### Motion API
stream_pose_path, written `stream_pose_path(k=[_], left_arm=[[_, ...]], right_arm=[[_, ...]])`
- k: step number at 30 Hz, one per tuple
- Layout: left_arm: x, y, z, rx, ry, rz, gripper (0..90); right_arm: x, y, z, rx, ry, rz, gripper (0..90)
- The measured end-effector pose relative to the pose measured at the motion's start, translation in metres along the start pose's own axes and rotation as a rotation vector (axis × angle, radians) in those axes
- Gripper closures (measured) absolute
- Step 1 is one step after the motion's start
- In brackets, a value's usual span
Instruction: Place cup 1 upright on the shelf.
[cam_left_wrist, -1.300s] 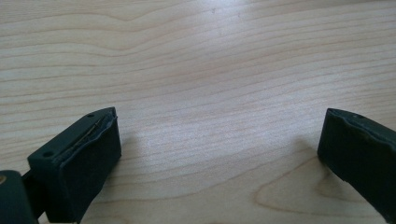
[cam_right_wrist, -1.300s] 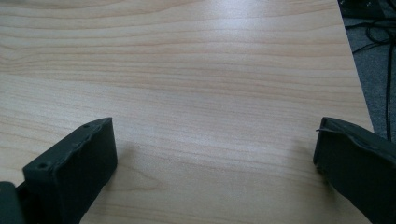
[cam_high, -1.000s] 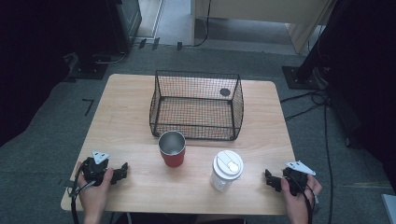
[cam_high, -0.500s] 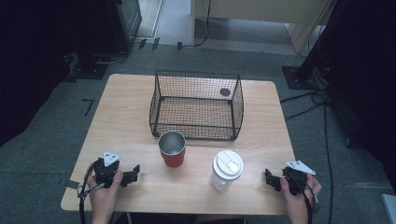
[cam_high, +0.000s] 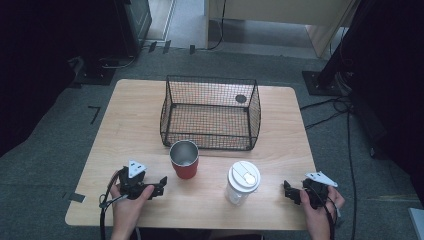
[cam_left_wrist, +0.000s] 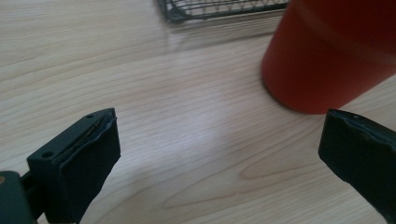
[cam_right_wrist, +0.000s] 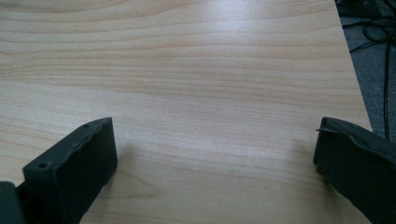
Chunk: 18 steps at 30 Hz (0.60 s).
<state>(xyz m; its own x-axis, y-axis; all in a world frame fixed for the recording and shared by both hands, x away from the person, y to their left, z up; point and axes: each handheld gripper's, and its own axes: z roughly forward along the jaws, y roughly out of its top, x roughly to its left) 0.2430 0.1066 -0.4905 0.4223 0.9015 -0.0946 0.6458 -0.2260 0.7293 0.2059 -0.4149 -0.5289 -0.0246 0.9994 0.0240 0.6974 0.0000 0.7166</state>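
The left tool is held low over the near left part of the pale wood-grain tabletop, its jaws spread wide with nothing between them. In the left gripper view the two black padded jaws stand far apart over bare wood, and the red cylindrical metal cup looms just beyond the right-hand jaw, apart from it; its top is cut off by the picture's edge. From the high view that red cup stands upright just right of the left tool, open-mouthed, with a dull silver inside and a smooth red wall.

The right tool is held at the near right corner of the tabletop, jaws likewise released and holding nothing. Its own view shows both black jaws wide over bare wood, with the tabletop's right edge and dark cables on grey carpet beyond.

Between the two tools, nearer the right one, stands a translucent white plastic cup with a round white lid; what it holds is hard to make out.

Farther off, behind the red cup, sits a black wire-mesh basket, rectangular with flaring walls. A small dark round spot shows at its far right corner; whether this lies in the basket or on the tabletop cannot be told.

Each tool carries a grey three-cornered plate and a trailing cable.
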Motion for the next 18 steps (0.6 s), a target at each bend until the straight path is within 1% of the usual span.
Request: stream_pose_path(k=[2, 6, 7, 10, 11, 13, 14, 15, 18], left_arm=[[-0.006, 0.003, 0.0, -0.003, -0.012, 0.008, 0.0], [-0.017, 0.01, -0.001, -0.021, -0.054, 0.019, 0.0], [-0.022, 0.013, -0.001, -0.024, -0.066, 0.027, 0.0], [-0.03, 0.018, 0.0, -0.028, -0.078, 0.04, 0.0], [-0.03, 0.018, 0.0, -0.028, -0.078, 0.04, 0.0], [-0.035, 0.022, 0.001, -0.032, -0.088, 0.046, 0.0], [-0.04, 0.025, 0.002, -0.035, -0.094, 0.055, 0.0], [-0.04, 0.025, 0.002, -0.035, -0.094, 0.055, 0.0], [-0.047, 0.03, 0.003, -0.031, -0.103, 0.079, 0.0]], right_arm=[[0.0, 0.0, 0.0, 0.0, 0.0, 0.0, 0.0], [0.0, 0.0, 0.0, 0.0, 0.0, 0.0, 0.0], [0.0, 0.0, 0.0, 0.0, 0.0, 0.0, 0.0], [0.0, 0.0, 0.0, 0.0, 0.0, 0.0, 0.0], [0.0, 0.0, 0.0, 0.0, 0.0, 0.0, 0.0], [0.0, 0.0, 0.0, 0.0, 0.0, 0.0, 0.0], [0.0, 0.0, 0.0, 0.0, 0.0, 0.0, 0.0], [0.0, 0.0, 0.0, 0.0, 0.0, 0.001, 0.0], [0.0, 0.0, 0.0, 0.0, 0.0, 0.0, 0.0]])
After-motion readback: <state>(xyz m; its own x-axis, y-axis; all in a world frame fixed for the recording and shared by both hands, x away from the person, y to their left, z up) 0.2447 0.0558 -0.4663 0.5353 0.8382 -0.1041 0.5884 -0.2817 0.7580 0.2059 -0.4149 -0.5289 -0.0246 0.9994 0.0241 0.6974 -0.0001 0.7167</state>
